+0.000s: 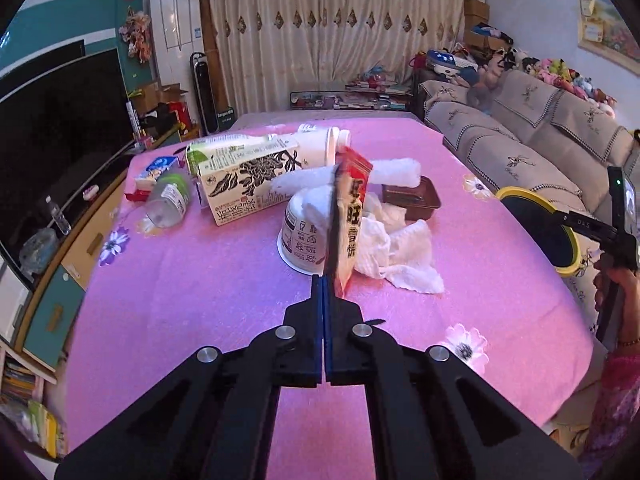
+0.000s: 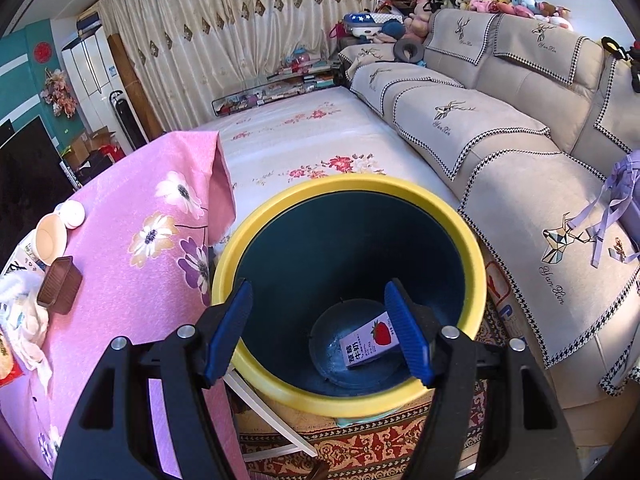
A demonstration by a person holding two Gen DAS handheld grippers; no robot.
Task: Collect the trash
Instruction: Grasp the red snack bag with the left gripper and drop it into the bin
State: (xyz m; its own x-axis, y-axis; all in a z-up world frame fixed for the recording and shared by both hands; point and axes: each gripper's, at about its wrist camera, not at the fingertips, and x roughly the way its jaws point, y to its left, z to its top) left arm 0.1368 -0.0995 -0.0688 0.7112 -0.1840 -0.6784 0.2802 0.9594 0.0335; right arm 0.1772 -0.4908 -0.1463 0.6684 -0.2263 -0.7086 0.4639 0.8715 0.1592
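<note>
My left gripper (image 1: 326, 280) is shut on a red snack wrapper (image 1: 347, 220), held upright above the pink tablecloth (image 1: 200, 300). Behind it lie a white cup (image 1: 300, 236), crumpled tissues (image 1: 396, 252), a large tea carton (image 1: 248, 178), a clear bottle (image 1: 170, 200), a white bottle (image 1: 320, 142) and a brown tray (image 1: 412, 196). My right gripper (image 2: 320, 328) is open and empty above the yellow-rimmed bin (image 2: 256, 240). A strawberry milk carton (image 2: 368, 344) lies at the bin's bottom. The bin also shows in the left wrist view (image 1: 520, 194).
A beige sofa (image 2: 500, 128) runs along the right of the table. A TV (image 1: 52, 128) and cabinet stand at the left. A patterned rug (image 2: 360, 440) lies under the bin. A small blue-white pack (image 1: 156, 168) lies at the table's far left.
</note>
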